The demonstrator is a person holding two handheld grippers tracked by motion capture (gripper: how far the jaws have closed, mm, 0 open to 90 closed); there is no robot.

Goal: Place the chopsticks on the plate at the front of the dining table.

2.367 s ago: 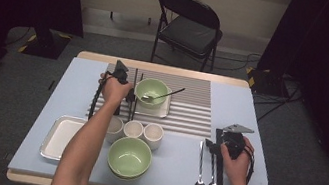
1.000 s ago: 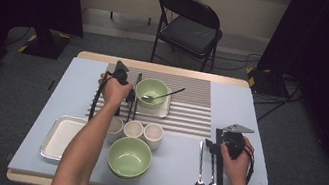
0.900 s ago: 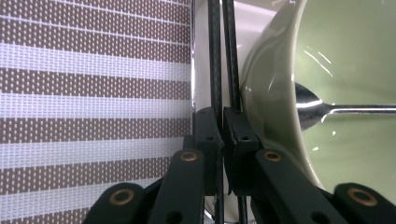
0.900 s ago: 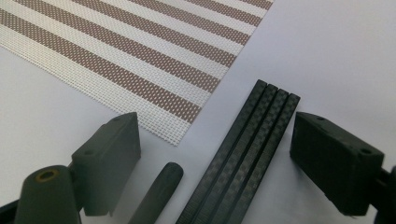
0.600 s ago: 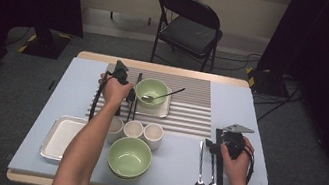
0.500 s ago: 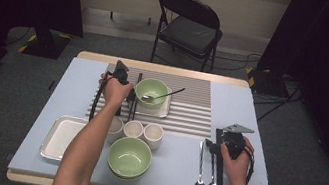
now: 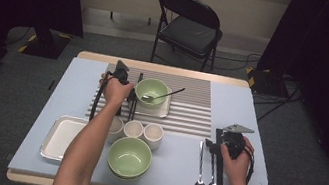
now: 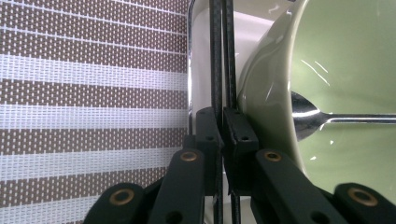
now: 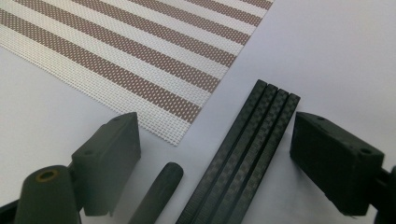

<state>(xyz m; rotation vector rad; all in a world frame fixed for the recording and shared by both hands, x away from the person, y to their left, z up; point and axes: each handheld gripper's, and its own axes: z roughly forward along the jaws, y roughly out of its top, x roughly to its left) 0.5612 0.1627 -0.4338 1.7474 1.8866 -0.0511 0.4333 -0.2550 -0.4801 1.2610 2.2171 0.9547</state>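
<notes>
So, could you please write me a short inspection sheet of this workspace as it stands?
Surface: blue table, striped placemat.
Job's things: black chopsticks beside small green bowl with spoon, on a tray.
Clutter: large green bowl, three white cups, empty metal tray, two spoons, more chopsticks.
Grippers: left tool shut on chopsticks; right tool open.
Cables: on the floor.
Surroundings: folding chair, dark curtains.

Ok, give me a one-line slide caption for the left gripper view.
Left gripper shut on a pair of black chopsticks beside the green bowl holding a spoon.
</notes>
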